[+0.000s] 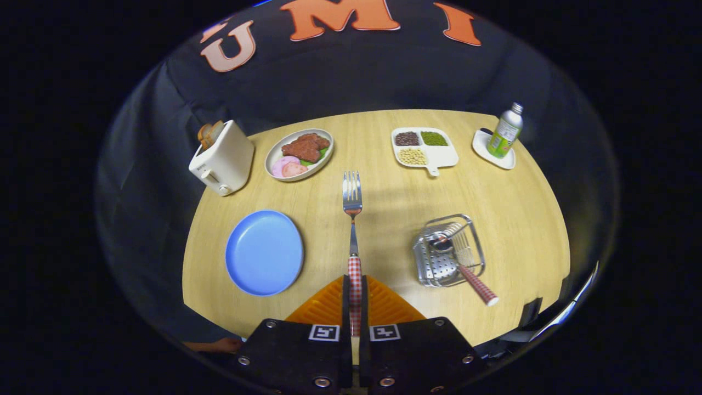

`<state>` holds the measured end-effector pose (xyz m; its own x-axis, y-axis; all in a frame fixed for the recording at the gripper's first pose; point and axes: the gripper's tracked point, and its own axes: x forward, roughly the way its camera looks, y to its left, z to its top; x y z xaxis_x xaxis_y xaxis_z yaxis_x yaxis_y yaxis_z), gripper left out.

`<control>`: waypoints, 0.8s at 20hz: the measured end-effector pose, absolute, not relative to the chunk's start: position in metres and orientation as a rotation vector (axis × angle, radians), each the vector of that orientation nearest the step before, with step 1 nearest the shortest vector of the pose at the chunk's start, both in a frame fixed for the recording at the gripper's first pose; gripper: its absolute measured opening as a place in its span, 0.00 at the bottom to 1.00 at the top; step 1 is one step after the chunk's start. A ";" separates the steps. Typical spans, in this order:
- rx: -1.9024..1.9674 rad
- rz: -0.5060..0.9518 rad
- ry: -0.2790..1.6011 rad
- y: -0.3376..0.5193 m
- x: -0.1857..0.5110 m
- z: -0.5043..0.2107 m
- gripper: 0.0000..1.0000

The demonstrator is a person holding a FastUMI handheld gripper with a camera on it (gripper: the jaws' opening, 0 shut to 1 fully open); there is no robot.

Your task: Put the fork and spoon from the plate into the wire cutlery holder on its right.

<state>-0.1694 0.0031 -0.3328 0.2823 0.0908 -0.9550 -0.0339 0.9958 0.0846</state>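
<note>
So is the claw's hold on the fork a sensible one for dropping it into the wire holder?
Probably yes. The claw is shut on the fork at its checked handle, from the handle end, so the tines point straight ahead. The wire holder sits to the right with the spoon already inside, its handle jutting out; tines-first entry looks workable.
</note>
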 end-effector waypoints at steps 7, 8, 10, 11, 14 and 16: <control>0.021 0.094 1.450 -0.052 -0.194 -0.332 0.06; -0.016 0.096 1.472 -0.061 -0.196 -0.332 0.06; -0.092 0.122 1.504 -0.075 -0.198 -0.331 0.05; -0.122 0.144 1.525 -0.078 -0.202 -0.329 0.05; -0.204 0.180 1.581 -0.090 -0.207 -0.327 0.06; -0.249 0.203 1.621 -0.096 -0.208 -0.324 0.06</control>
